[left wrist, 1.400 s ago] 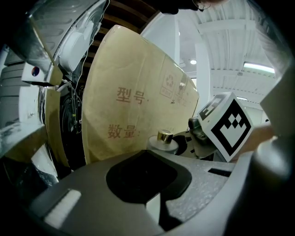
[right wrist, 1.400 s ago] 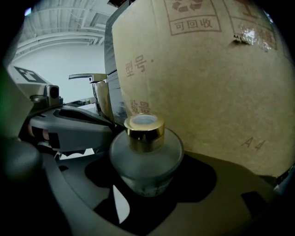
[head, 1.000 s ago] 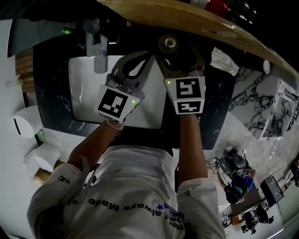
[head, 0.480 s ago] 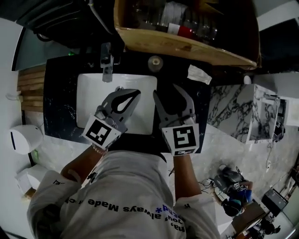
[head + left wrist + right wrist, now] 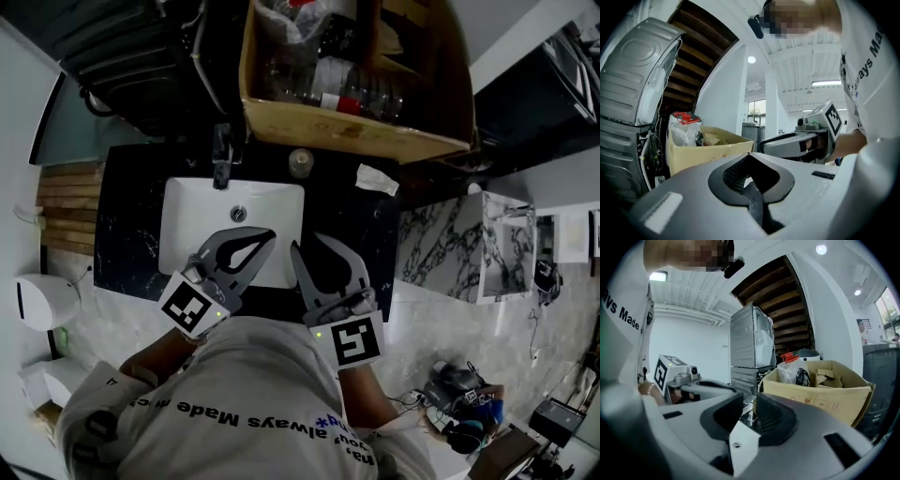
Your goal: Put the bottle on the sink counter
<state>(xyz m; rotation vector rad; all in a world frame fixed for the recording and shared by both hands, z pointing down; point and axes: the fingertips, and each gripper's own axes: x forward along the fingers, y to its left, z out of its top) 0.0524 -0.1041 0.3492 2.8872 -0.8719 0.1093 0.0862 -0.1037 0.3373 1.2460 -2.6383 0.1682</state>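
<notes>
The bottle (image 5: 300,161) stands just behind the sink (image 5: 187,211); placing looks done, with no move left. The left gripper's (image 5: 268,234) jaws meet, empty, and the right gripper's (image 5: 307,241) are closing on nothing.

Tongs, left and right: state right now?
Left grey tongs: closed, empty.
Right grey tongs: closing, not yet shut, nothing between them.

A sink (image 5: 202,220) sits in the counter (image 5: 127,225), with the tap (image 5: 222,161) at its back edge. The bottle (image 5: 300,161) stands on the counter just right of the tap, and a crumpled paper (image 5: 377,178) lies farther right. Behind them is a box (image 5: 347,127) holding a bag (image 5: 789,372). A dispenser (image 5: 42,302) is at far left.
</notes>
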